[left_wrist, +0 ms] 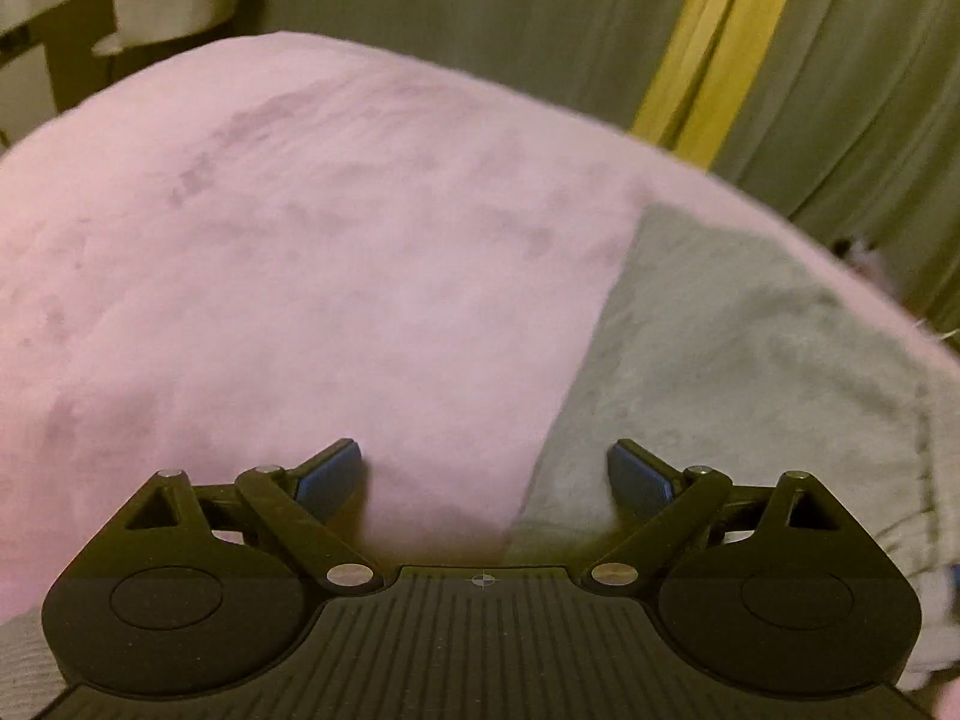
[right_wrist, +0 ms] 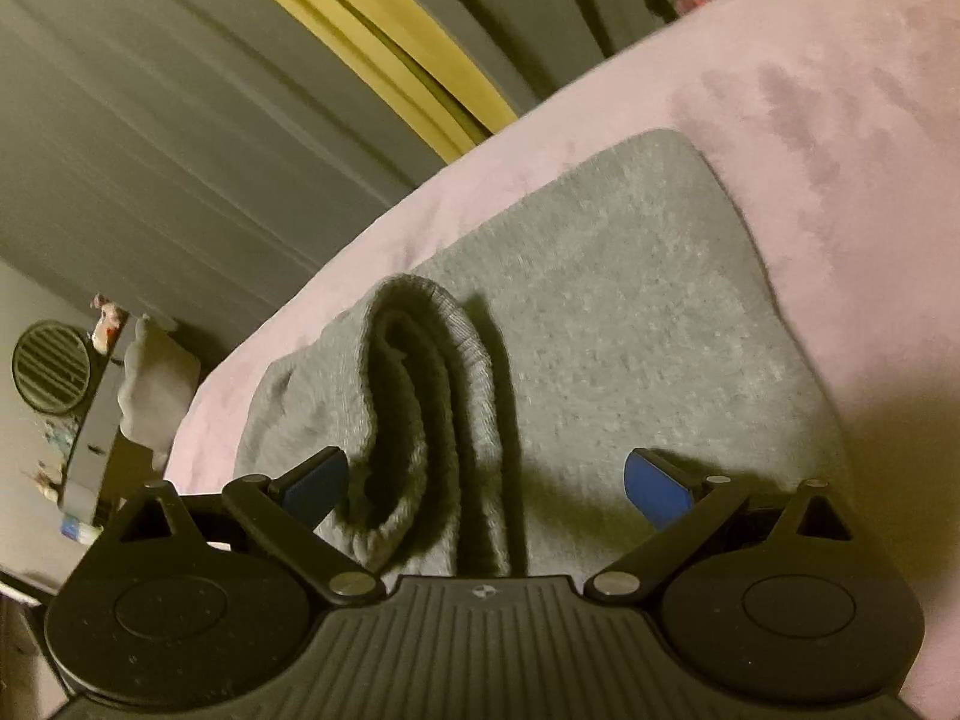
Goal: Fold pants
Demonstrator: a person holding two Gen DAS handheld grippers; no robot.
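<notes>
I see a pink blanket [left_wrist: 270, 252] filling most of both views, soft and blurred, its near edges cut off by the frame. On it lie the grey pants [right_wrist: 600, 312], folded into a flat block; from the left wrist only one side of them [left_wrist: 720, 360] shows, running out of view at the right, and I cannot make out where that part ends. In the right wrist view a ribbed cuff [right_wrist: 414, 396] stands up in a loop on top of the fold, and its lower end is hidden behind the tool body. My left gripper [left_wrist: 485, 474] stands wide open with nothing between its blue pads, over the line where pants meet blanket. My right gripper [right_wrist: 486, 483] is also spread wide; the cuff rises between the fingers, close by the left one, but the pads do not press it. Behind hang grey curtains [right_wrist: 150, 150] with a yellow strip [left_wrist: 714, 54]. A round vent [right_wrist: 51, 367] and small clutter sit dim at the left.
</notes>
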